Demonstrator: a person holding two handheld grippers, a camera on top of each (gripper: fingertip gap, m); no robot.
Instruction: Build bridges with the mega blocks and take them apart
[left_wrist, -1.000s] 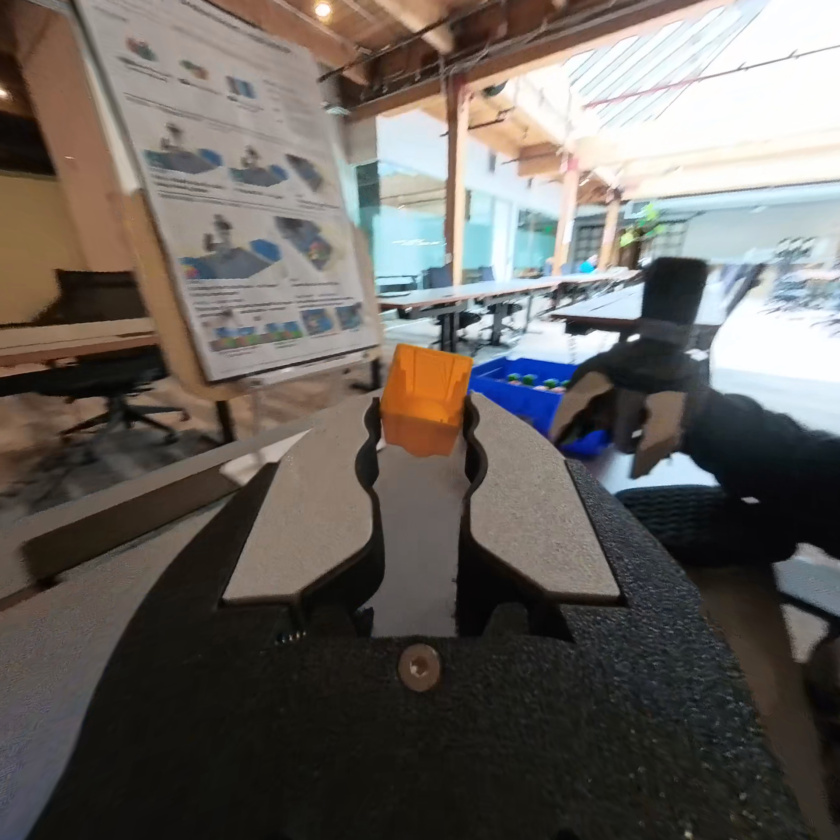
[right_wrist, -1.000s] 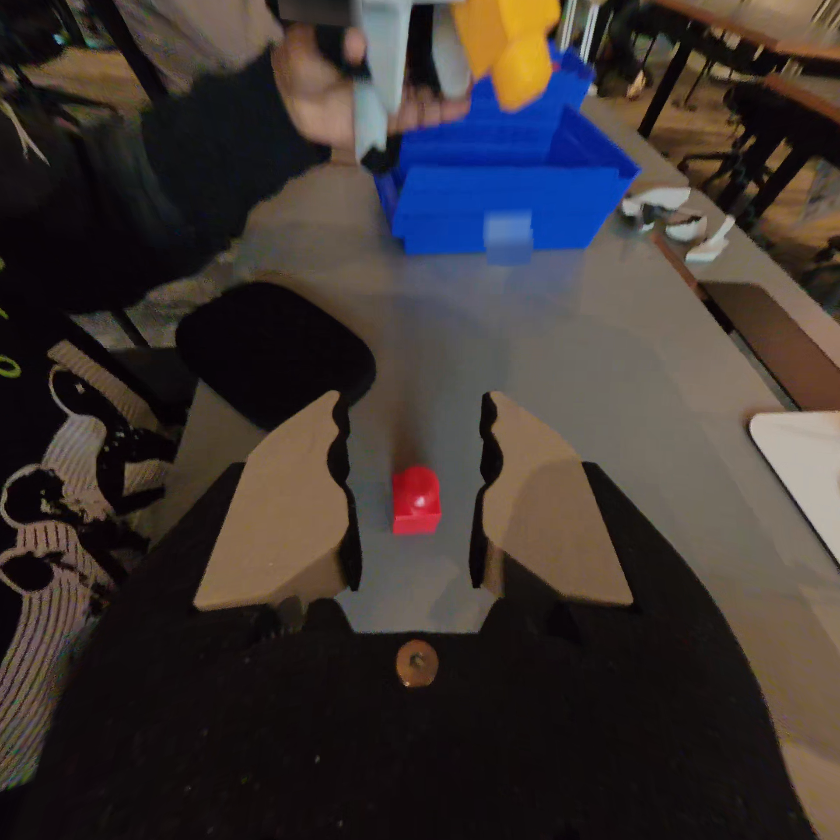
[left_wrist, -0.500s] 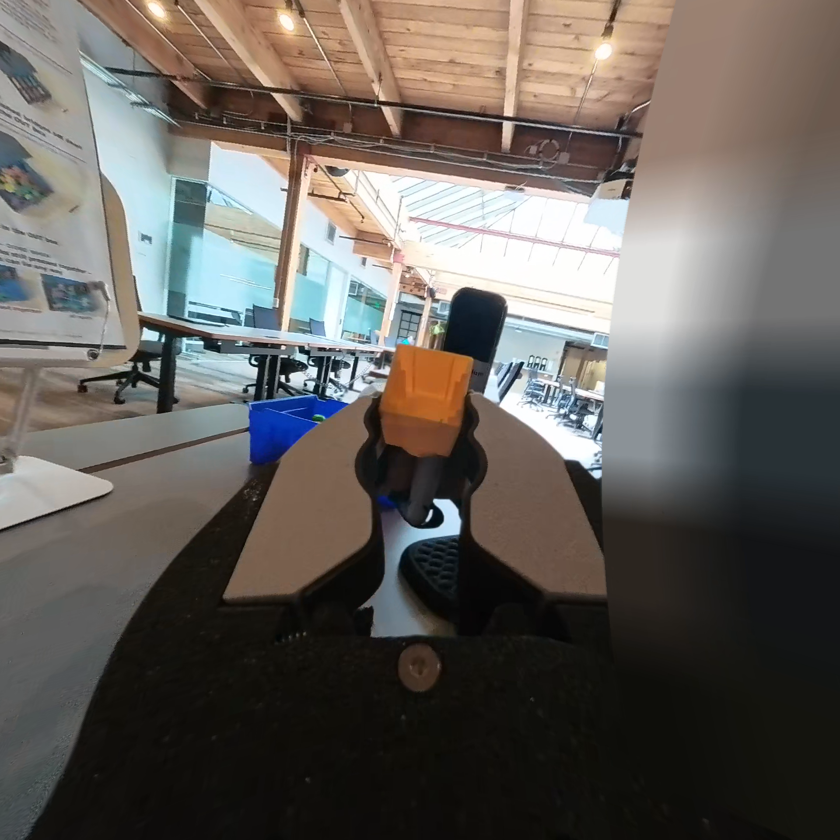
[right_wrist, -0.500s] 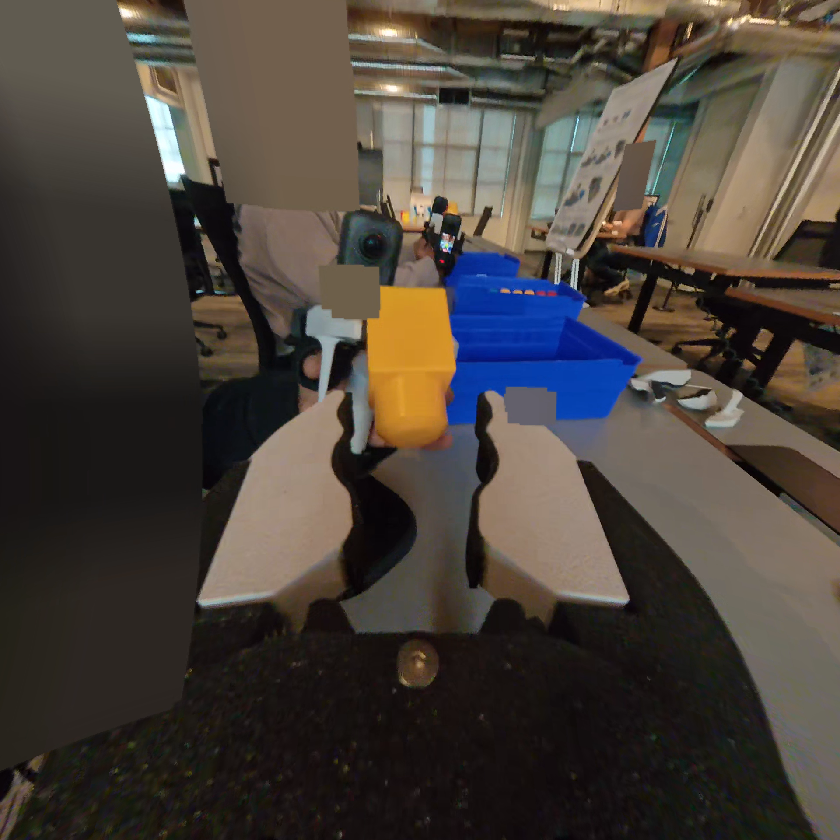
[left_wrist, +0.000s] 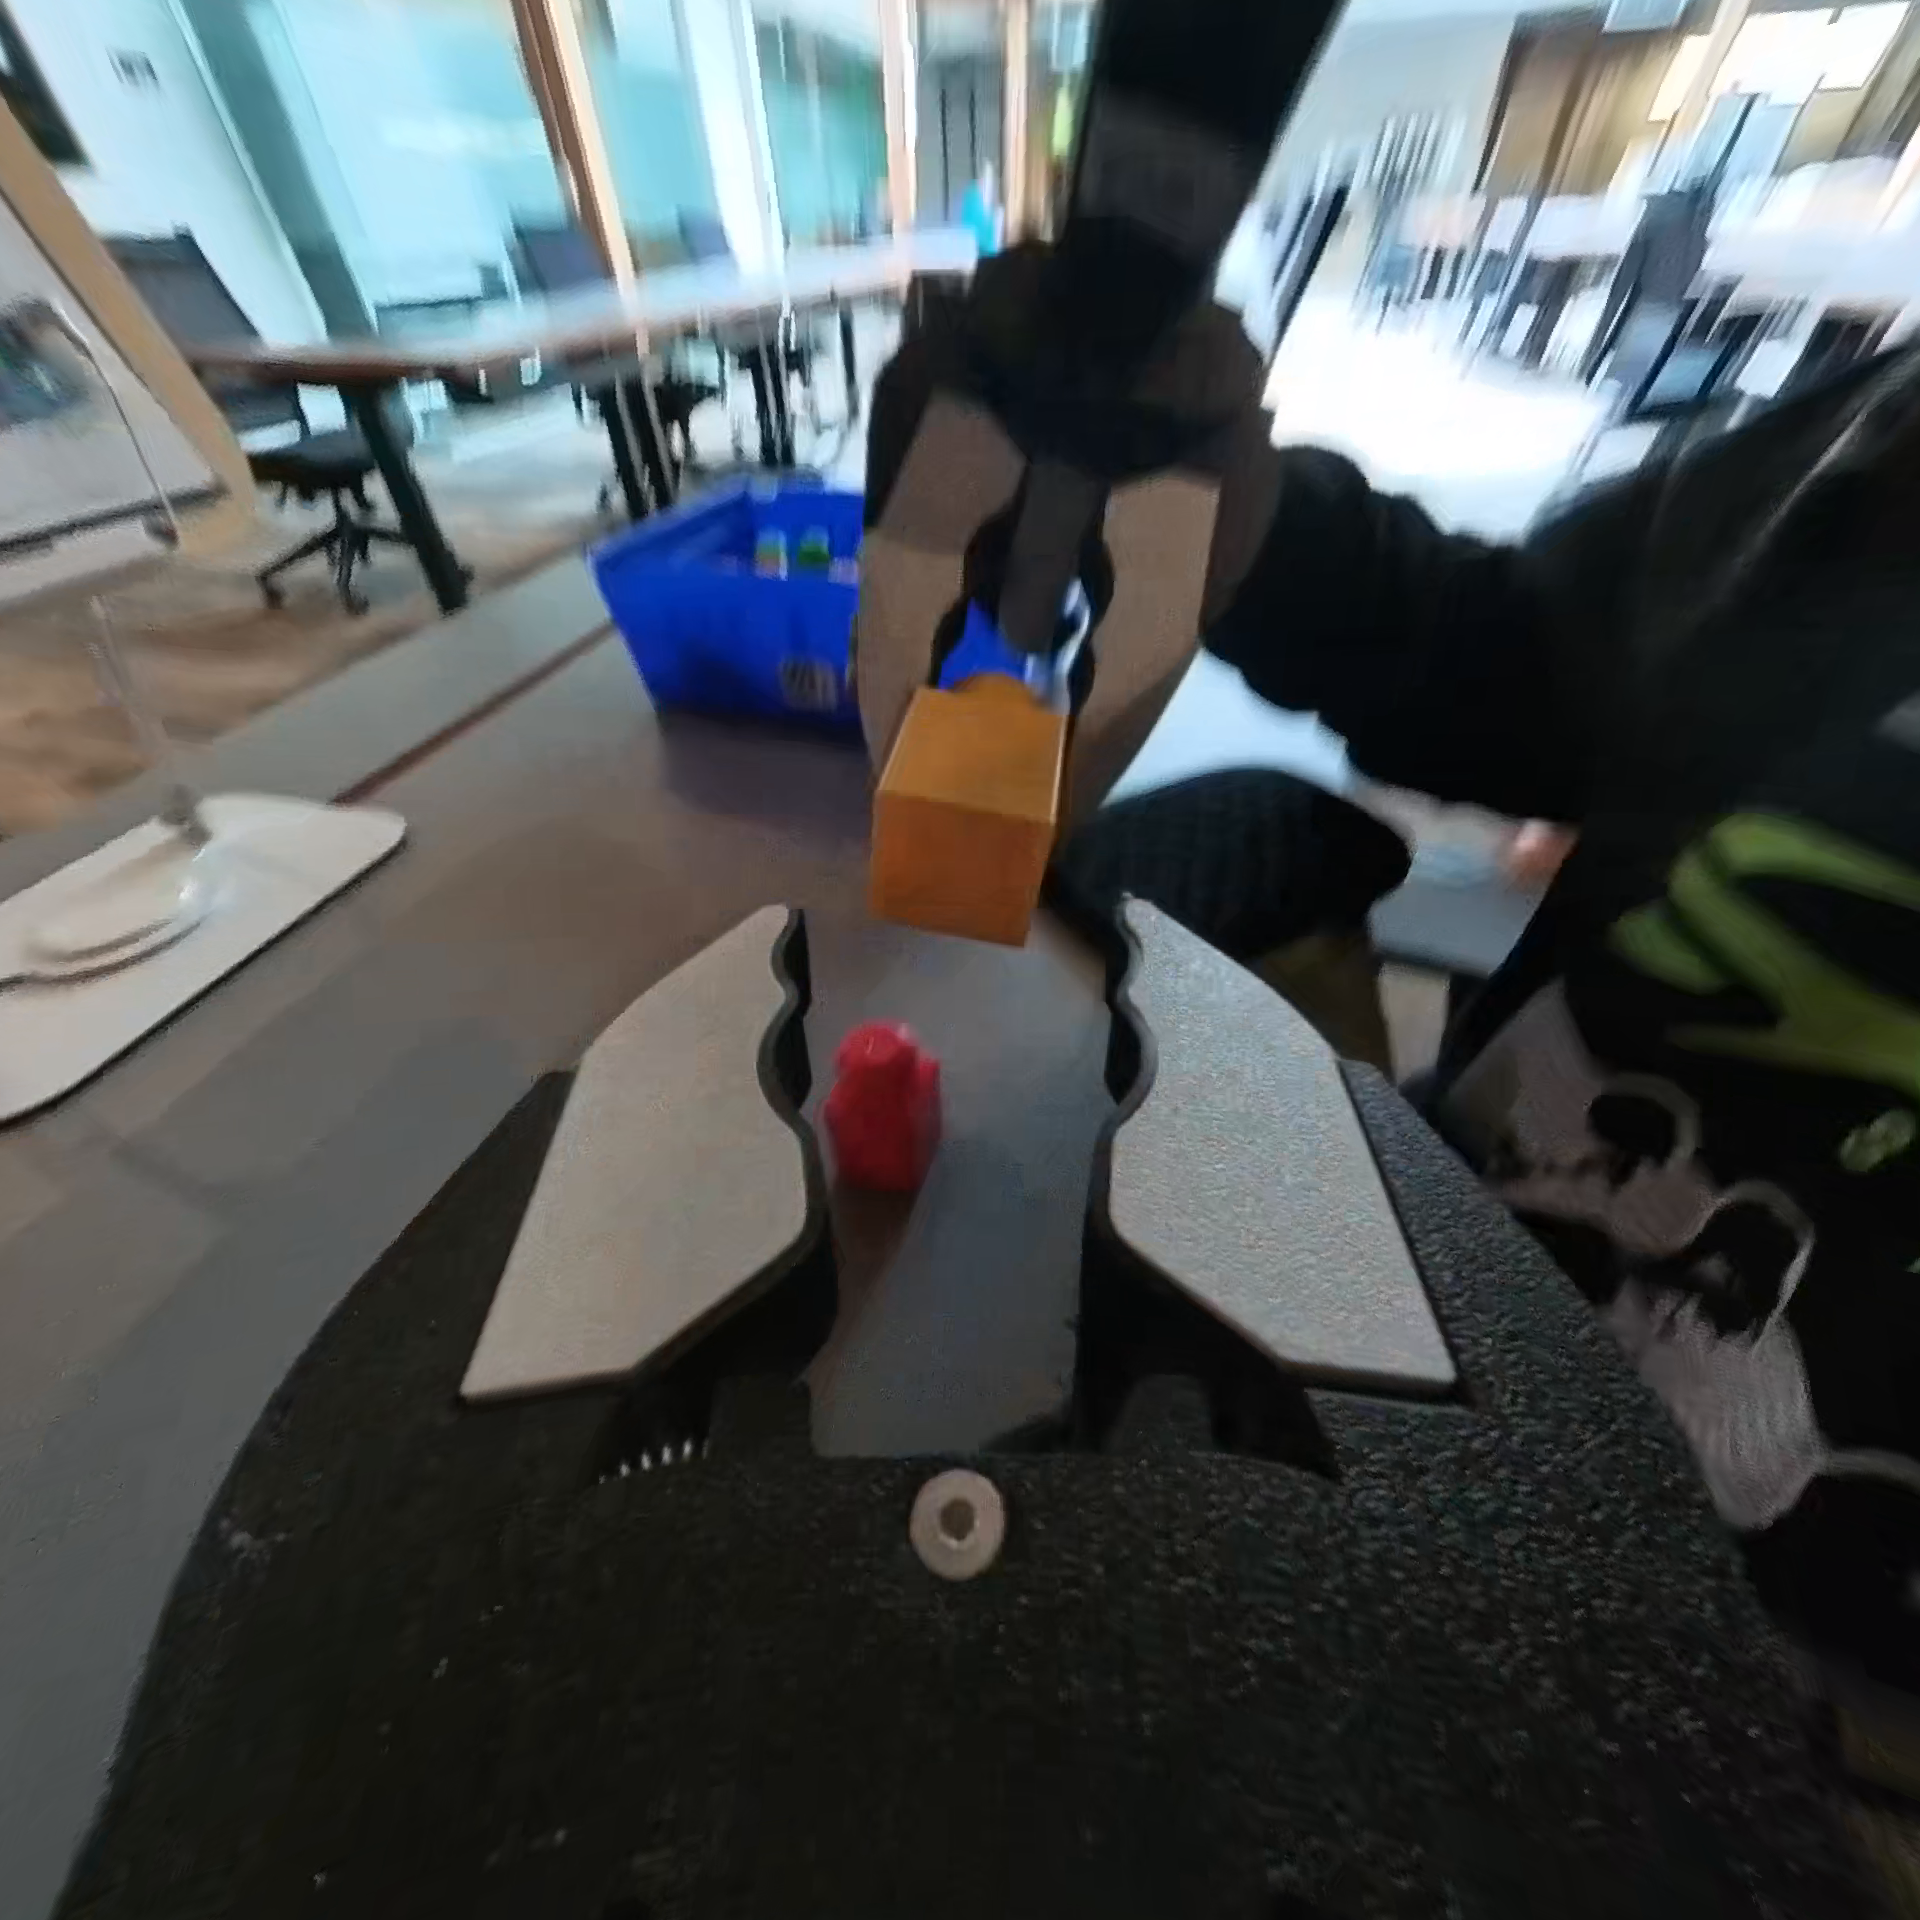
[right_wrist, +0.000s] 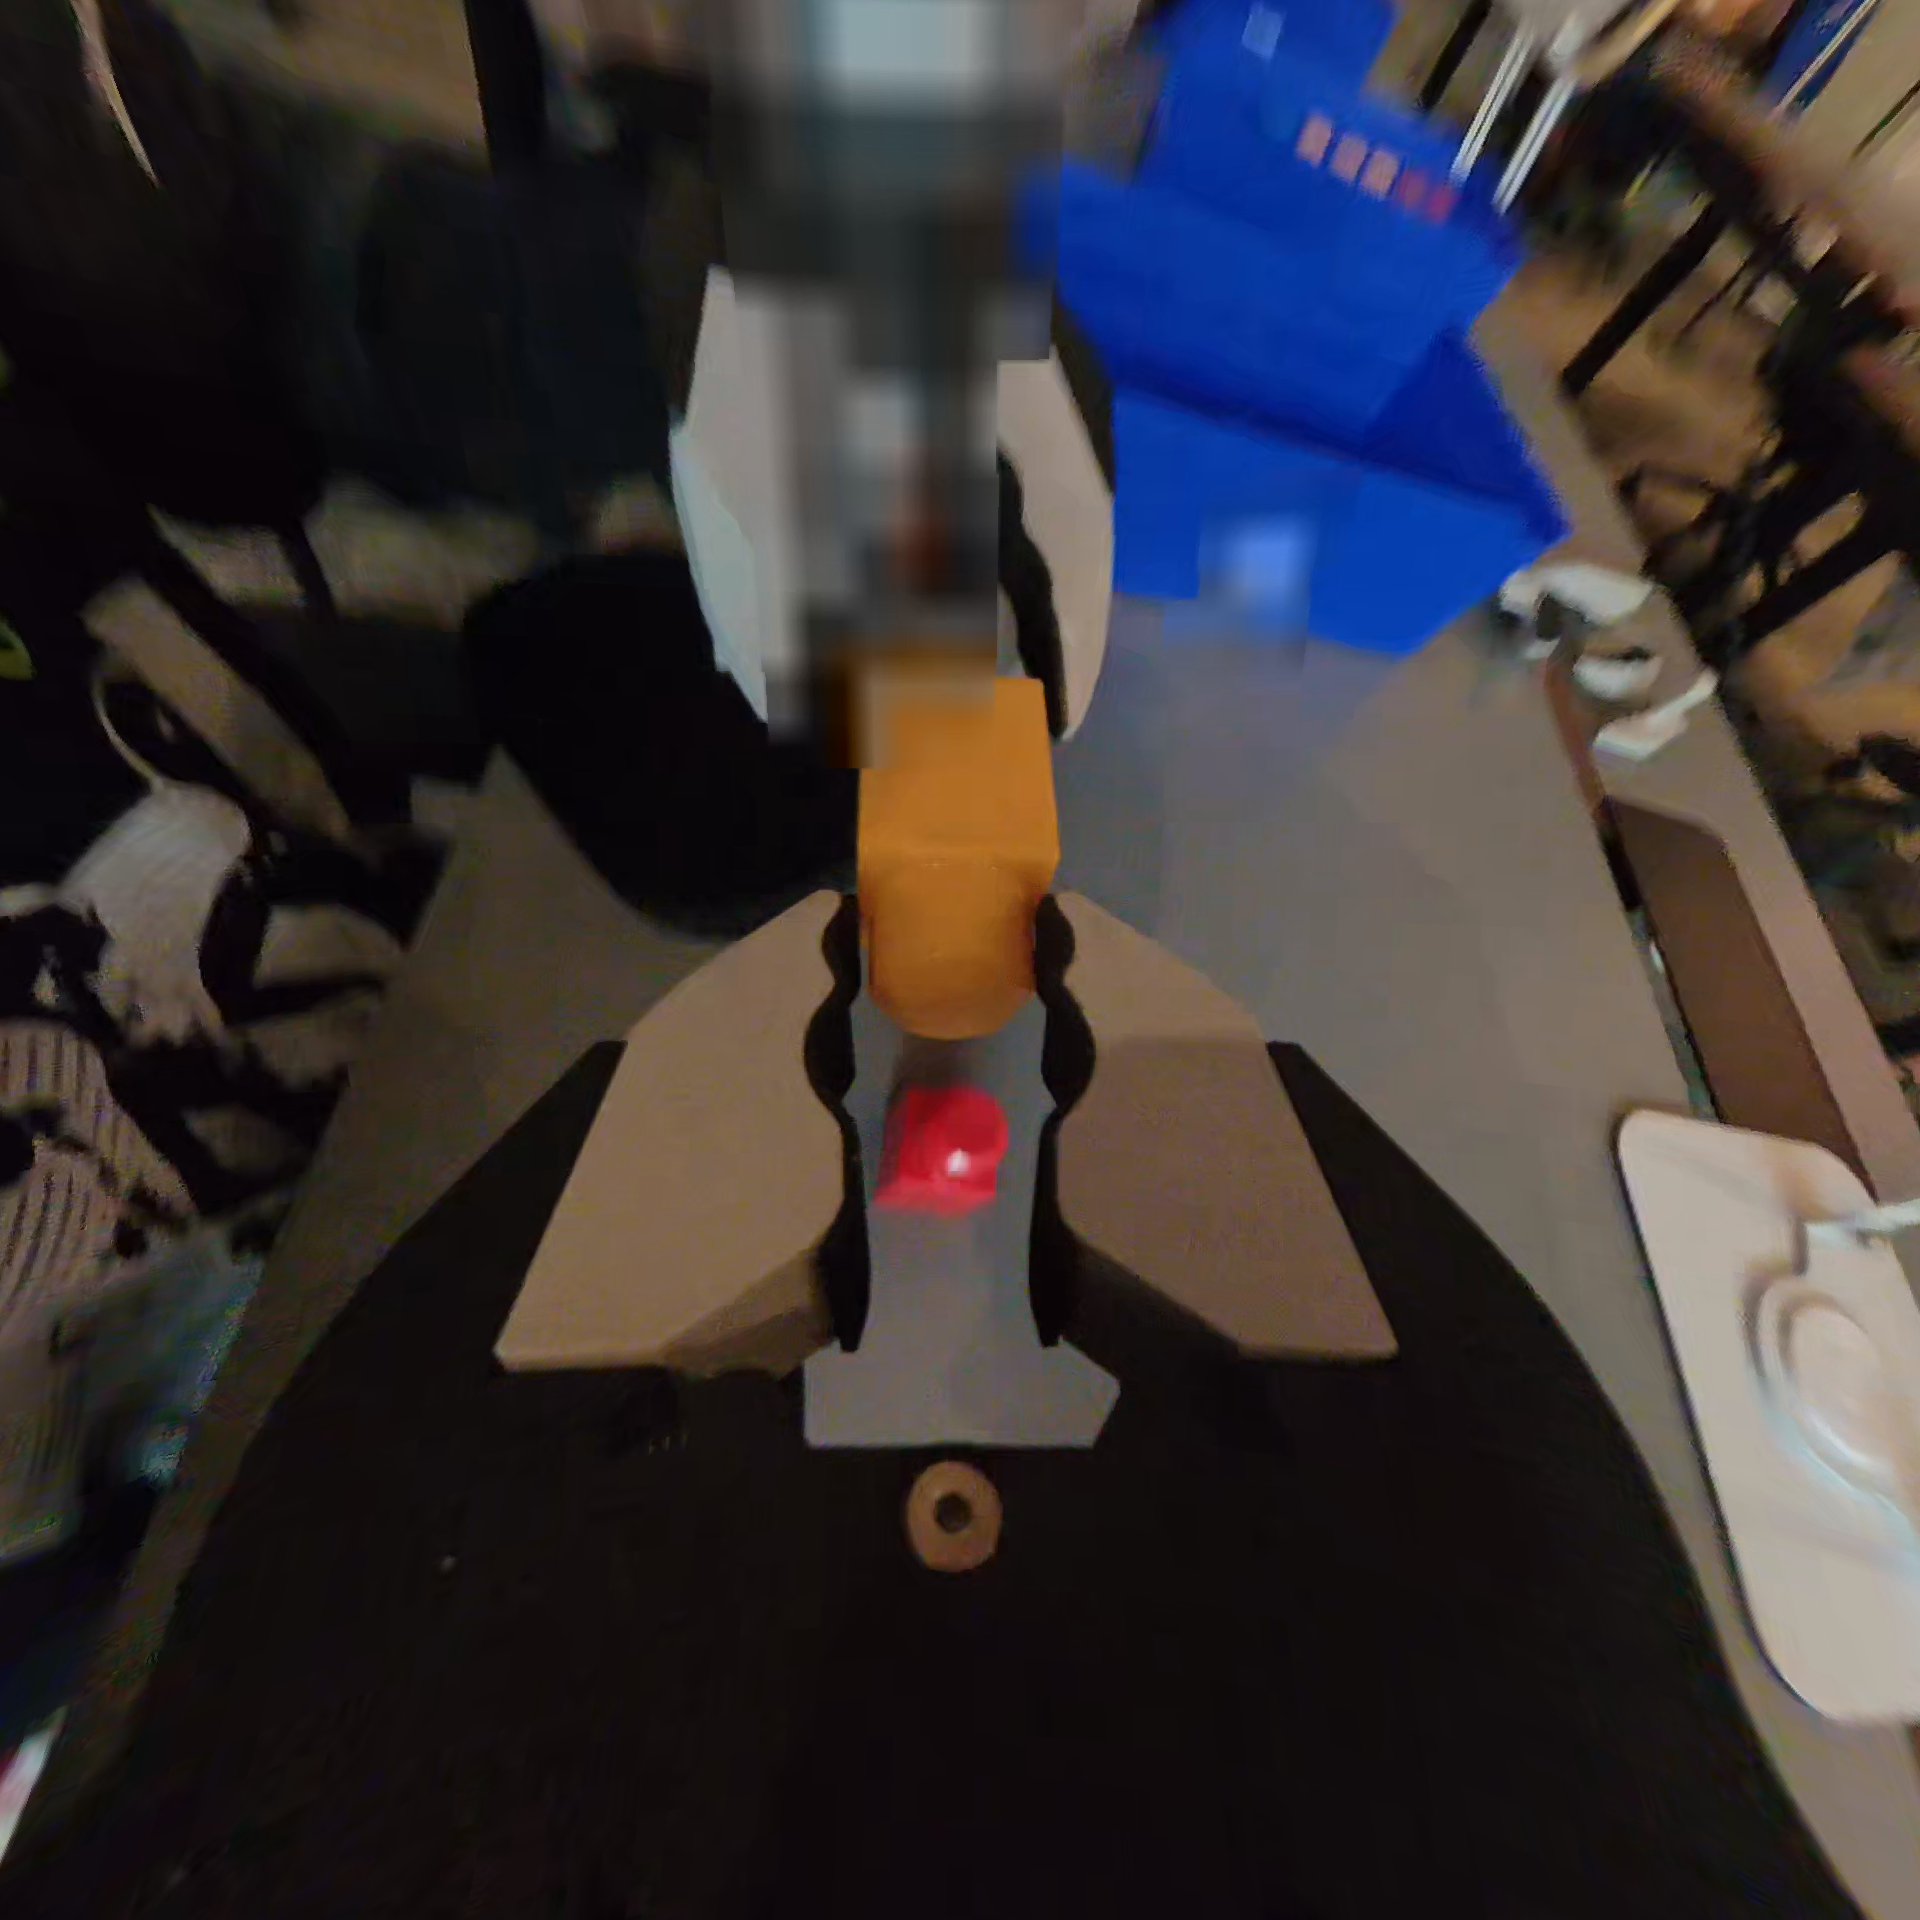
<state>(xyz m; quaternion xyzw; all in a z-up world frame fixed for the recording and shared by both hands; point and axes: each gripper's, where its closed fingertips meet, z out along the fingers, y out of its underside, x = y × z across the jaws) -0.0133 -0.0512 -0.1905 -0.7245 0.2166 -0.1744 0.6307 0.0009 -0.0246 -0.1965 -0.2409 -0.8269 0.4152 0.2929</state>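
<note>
An orange block (right_wrist: 951, 914) is held above the grey table (right_wrist: 1299, 935) by my right gripper (right_wrist: 945, 904), which is shut on its rounded stud end. In the left wrist view the orange block (left_wrist: 966, 821) hangs from the right gripper (left_wrist: 987, 727), just beyond my left gripper (left_wrist: 956, 920). The left gripper is open and empty, its jaws wide apart. A small red block (left_wrist: 883, 1107) stands on the table below both grippers; it also shows in the right wrist view (right_wrist: 940, 1148). The left gripper (right_wrist: 904, 696) faces the right one, partly under a mosaic patch.
Blue bins (right_wrist: 1299, 416) with several blocks stand at the table's far end, also seen in the left wrist view (left_wrist: 727, 613). A white stand base (left_wrist: 156, 914) lies to one side. A black mesh chair back (left_wrist: 1226, 862) and a person's black sleeve (left_wrist: 1455, 644) are close by. Left tips to right tips: about 4 cm.
The orange block passed from the left gripper to the right. The left gripper opened, the right shut on the block. Both grippers tilted down toward the red block on the table.
</note>
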